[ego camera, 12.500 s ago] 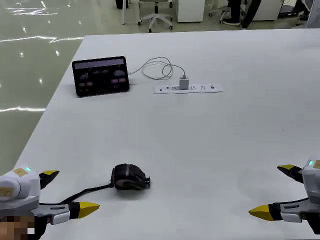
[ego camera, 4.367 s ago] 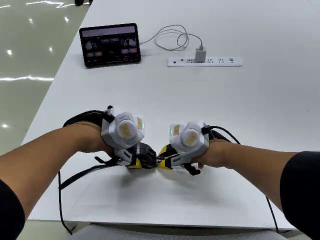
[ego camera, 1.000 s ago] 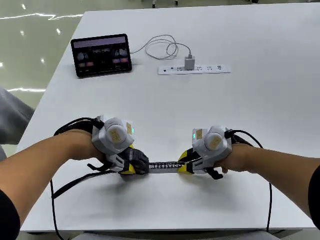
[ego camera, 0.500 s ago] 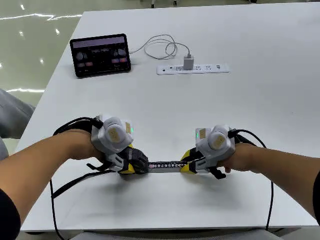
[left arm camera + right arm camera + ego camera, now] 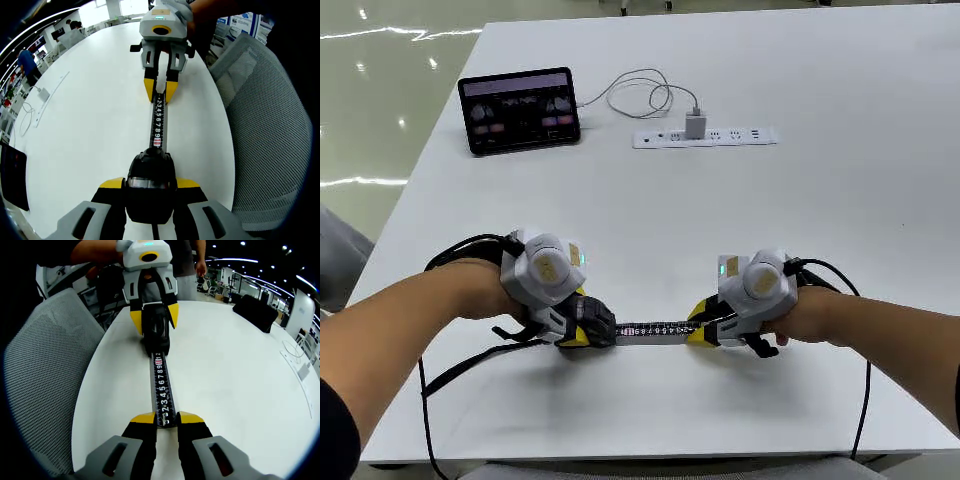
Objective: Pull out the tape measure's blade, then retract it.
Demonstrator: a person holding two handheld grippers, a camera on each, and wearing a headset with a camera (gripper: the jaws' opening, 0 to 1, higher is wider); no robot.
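Note:
The black tape measure case [image 5: 592, 323] lies near the table's front edge, and my left gripper [image 5: 576, 330] is shut on it. In the left gripper view the case [image 5: 150, 185] sits between the yellow-tipped jaws. Its blade [image 5: 655, 329] runs out to the right, numbered side up, flat along the table. My right gripper [image 5: 700, 330] is shut on the blade's end. In the right gripper view the blade [image 5: 160, 390] stretches from my right gripper [image 5: 165, 419] to the case [image 5: 155, 330]. The right gripper [image 5: 160, 91] also faces the left gripper view.
A dark tablet [image 5: 519, 109] stands at the back left of the white table [image 5: 800, 200]. A white power strip [image 5: 705, 138] with a charger and looped cable lies behind the middle. A grey mesh chair [image 5: 270, 130] sits at the table's front edge. Black gripper cables trail off the front.
My right gripper has moved to the right with the blade's end, drawing out more blade than one second ago. The left gripper and the case have stayed put.

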